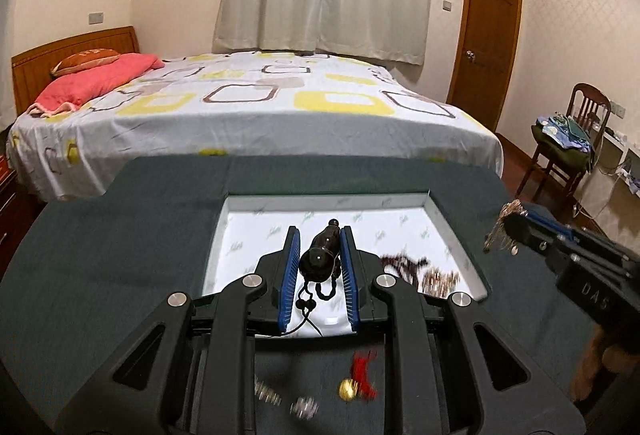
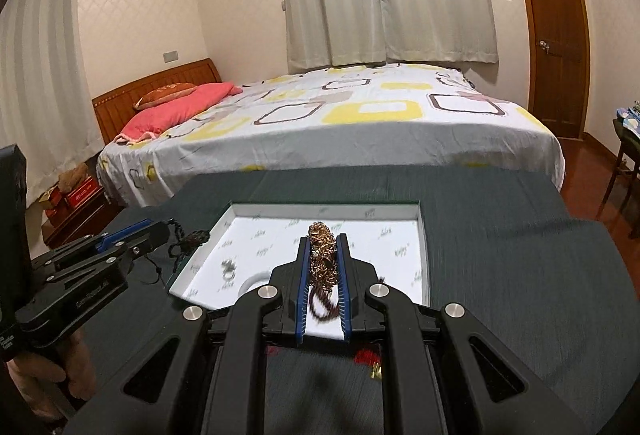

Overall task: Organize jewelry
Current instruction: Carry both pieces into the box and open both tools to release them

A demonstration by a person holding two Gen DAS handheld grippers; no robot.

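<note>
Black glossy beads on a dark cord [image 1: 320, 255] sit pinched between the blue pads of my left gripper [image 1: 320, 259], the jaws nearly together around the fattest bead while the loose cord trails back toward the camera. I read that hold as deliberate: gripping the bulky bead keeps the thin cord from slipping out.

My right gripper [image 2: 325, 263] is pressed almost fully together on a tangled gold chain [image 2: 322, 247], bunched into a clump between the pads, with a loop of dark reddish beads hanging below it. A bundle like that needs a tight squeeze, or links would slide free.

Both tools hang above the shallow white box with printed paper lining [image 2: 400, 213], which lies on the dark grey-green cloth of the table [image 2: 500, 255]. The box looks to me like the collecting place, so I judge both pieces are being carried relative to it, though I cannot tell whether in or out. Inside it I make out a small silvery piece [image 2: 229, 269], and from the left view a blurred dark strand with coppery beads [image 1: 420, 271].

On the cloth nearer me lie a red tassel with a gold bead [image 1: 360, 379] and silvery items [image 1: 304, 406], not yet sorted.
</note>
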